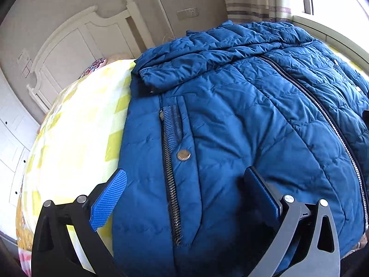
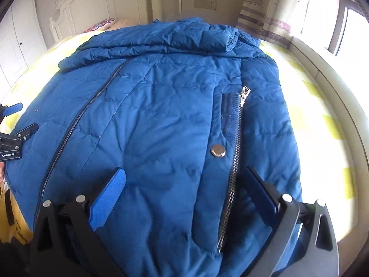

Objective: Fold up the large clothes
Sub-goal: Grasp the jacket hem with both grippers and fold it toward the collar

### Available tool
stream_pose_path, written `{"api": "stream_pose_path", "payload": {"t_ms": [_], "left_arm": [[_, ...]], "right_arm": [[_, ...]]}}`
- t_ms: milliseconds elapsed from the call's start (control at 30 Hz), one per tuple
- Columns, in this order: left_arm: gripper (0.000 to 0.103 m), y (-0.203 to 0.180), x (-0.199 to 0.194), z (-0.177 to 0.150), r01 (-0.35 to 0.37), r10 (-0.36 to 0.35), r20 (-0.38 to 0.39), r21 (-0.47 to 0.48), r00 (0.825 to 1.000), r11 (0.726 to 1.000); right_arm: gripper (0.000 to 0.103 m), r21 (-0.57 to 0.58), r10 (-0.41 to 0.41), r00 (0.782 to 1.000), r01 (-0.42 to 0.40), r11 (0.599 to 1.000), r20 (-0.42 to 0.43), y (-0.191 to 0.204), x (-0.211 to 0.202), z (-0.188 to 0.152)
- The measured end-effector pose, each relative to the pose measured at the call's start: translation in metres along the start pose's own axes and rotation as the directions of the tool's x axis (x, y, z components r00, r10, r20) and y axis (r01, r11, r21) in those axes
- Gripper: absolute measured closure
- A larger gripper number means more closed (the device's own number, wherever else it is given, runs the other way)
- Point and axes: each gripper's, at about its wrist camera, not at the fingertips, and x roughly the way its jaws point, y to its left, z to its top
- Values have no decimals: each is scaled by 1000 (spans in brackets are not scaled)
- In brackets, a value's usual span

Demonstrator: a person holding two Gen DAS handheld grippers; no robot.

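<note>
Covering most of the bed [image 1: 76, 124], the jacket [image 1: 230, 127] runs off-frame beneath both released tools.

Home bedroom. A bed [image 1: 76, 124] with a yellow-and-white checked sheet is filling most of both views, a white carved headboard [image 1: 76, 46] standing against the plain wall behind it. A patterned pillow [image 1: 94, 65] is lying at the head end. White cupboard doors [image 1: 13, 138] with small dark knobs are running along the left wall. A wall socket plate [image 2: 205, 4] is sitting above the bed, and a printed curtain [image 2: 265, 7] is hanging beside a bright window [image 2: 352, 30] with daylight washing over the sill. A blue padded jacket [image 2: 161, 115] is lying spread on the bed.
</note>
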Motion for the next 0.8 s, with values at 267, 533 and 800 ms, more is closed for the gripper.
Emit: {"api": "stream_pose_path", "payload": {"t_ms": [267,533,800], "left_arm": [[5,61,-35,-57,10,-6,20,-190,1000,982],[5,74,-41,-92,207,-202,44,-253,978,945],[26,65,-47,-108,304,-297,69,-284,952,909]], "right_arm": [[3,60,-40,993,34,998,109,-49,-41,-54],[3,269,102,981,-144,952,167,-116,-46,-109],[26,321,290,934,-346,882,210,-121,-27,-133]]}}
